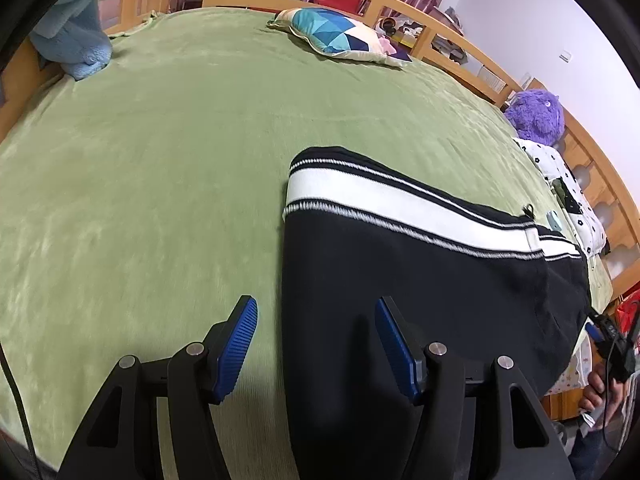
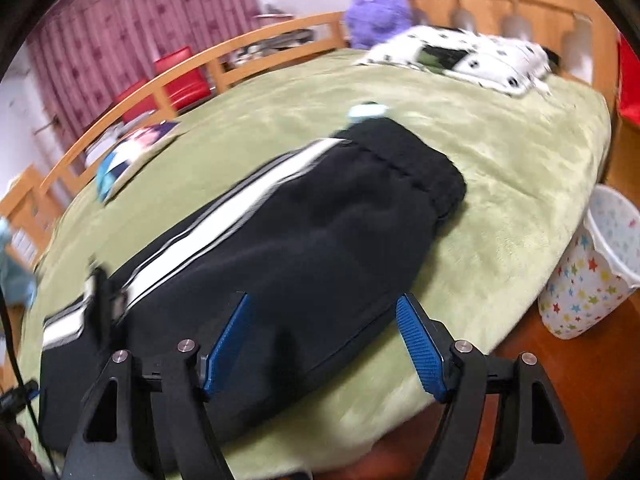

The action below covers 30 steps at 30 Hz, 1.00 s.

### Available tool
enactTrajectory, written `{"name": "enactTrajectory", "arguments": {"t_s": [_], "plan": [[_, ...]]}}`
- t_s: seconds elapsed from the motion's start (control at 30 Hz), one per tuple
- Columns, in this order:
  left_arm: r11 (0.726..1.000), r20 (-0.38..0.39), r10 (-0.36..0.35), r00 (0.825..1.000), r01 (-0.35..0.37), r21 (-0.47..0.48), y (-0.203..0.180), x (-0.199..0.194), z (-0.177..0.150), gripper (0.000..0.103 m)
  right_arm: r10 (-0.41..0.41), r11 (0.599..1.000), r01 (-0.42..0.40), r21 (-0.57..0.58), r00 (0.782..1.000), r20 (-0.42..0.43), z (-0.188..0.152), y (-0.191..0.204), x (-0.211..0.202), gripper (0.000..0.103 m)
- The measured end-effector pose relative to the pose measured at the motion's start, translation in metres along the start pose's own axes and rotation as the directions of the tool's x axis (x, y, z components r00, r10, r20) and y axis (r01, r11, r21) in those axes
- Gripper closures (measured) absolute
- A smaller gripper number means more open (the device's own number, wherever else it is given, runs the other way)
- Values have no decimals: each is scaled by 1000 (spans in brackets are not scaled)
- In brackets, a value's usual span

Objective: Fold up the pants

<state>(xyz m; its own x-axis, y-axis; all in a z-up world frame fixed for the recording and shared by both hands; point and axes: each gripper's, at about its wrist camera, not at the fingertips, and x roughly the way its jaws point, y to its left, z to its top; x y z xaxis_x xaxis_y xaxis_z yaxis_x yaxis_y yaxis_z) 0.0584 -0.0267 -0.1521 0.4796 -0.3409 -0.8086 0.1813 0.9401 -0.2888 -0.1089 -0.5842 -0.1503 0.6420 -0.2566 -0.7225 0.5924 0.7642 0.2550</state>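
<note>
Pants lying flat on the green bed, both grippers hanging empty.

Left gripper is hovering released over the hem-end edge at six o'clock; pants are spreading toward three o'clock on the plush blanket. Right gripper is gaping wide over the near edge. Thick, soft black knit with a white side stripe should drape limply; I'd pinch hem corners or the gathered waistband.

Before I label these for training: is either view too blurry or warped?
Left wrist view: sharp, pants stripes crisp, strong fisheye bend along the bed rail. Right wrist view: motion-smeared, pants and spotted pillow soft.
</note>
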Motion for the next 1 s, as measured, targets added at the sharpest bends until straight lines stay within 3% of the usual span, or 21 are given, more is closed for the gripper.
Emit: {"name": "enactTrajectory", "arguments": {"t_s": [0.13, 0.2, 0.33, 0.43, 0.47, 0.5, 0.53, 0.57, 0.6, 0.63, 0.73, 0.87, 1.0], "plan": [[1000, -34, -25, 999, 25, -9, 3, 20, 11, 44, 89, 990, -83, 118, 995, -50, 7, -20, 38, 29], [999, -47, -40, 998, 39, -18, 6, 31, 15, 44, 144, 978, -138, 157, 989, -32, 9, -30, 48, 27], [995, -67, -91, 994, 89, -34, 10, 48, 21, 44, 222, 959, -215, 184, 975, -18, 18, -37, 66, 20], [993, -87, -112, 990, 114, 12, 3, 57, 24, 44, 216, 964, -209, 165, 976, -30, 24, -26, 74, 20], [993, -88, -115, 989, 118, 24, 0, 59, 25, 44, 188, 974, -180, 140, 981, -42, 27, -18, 79, 21], [993, -86, -116, 990, 119, 26, -2, 60, 26, 52, 161, 980, -154, 124, 986, -47, 29, -15, 81, 25], [993, -78, -117, 990, 119, 20, -3, 61, 27, 59, 136, 987, -130, 97, 989, -54, 31, -7, 82, 40], [992, -70, -120, 990, 122, 18, -4, 60, 27, 77, 145, 987, -140, 84, 988, -61, 33, -1, 80, 59], [991, -50, -129, 990, 130, 36, -6, 54, 28, 91, 153, 985, -148, 86, 987, -56, 34, 2, 75, 66], [989, -37, -133, 990, 135, 52, -7, 49, 29, 92, 155, 984, -150, 91, 987, -43, 36, 7, 68, 74], [985, 12, -160, 987, 159, 63, -10, 28, 40, 92, 113, 992, -113, 57, 994, 10, 46, 32, 44, 80], [981, 55, -193, 980, 190, 44, 1, 4, 63, 92, 147, 988, -150, 38, 987, 71, 66, 71, 12, 81], [992, 123, -116, 986, 109, 64, 23, -27, 86, 92, 223, 974, -225, 9, 971, 89, 72, 112, -5, 81]]}}
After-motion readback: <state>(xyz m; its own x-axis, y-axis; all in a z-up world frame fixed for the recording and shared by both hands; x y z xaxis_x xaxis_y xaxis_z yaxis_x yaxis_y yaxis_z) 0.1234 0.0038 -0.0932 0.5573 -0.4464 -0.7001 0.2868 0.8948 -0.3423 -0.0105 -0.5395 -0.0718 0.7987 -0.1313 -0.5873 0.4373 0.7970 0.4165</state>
